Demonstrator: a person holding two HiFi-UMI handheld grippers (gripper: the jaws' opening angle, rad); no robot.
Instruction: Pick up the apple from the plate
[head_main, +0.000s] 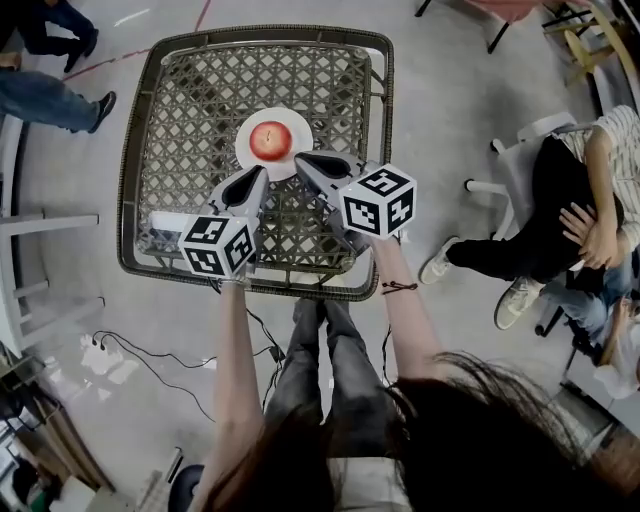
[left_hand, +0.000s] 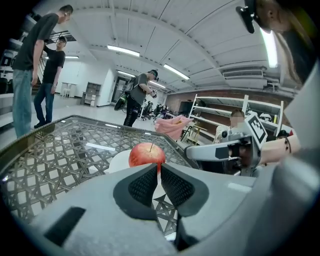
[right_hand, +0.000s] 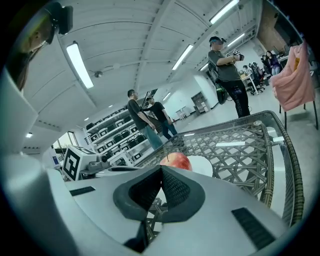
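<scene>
A red apple (head_main: 270, 139) with its stem up sits on a white plate (head_main: 247, 152) near the middle of a woven wicker table with a glass top (head_main: 180, 130). My left gripper (head_main: 262, 173) is shut and empty, its tips just short of the plate's near edge, left of the apple. My right gripper (head_main: 297, 159) is also shut and empty, its tips at the plate's near right rim. In the left gripper view the apple (left_hand: 146, 154) shows just beyond the closed tips (left_hand: 158, 167). The right gripper view has the apple (right_hand: 176, 161) behind its closed tips (right_hand: 161, 168).
The table's raised wicker rim (head_main: 128, 190) frames the top. A person sits on a chair at the right (head_main: 590, 200). Another person's legs (head_main: 50, 95) show at the upper left. Cables and a power strip (head_main: 100, 355) lie on the floor near my feet.
</scene>
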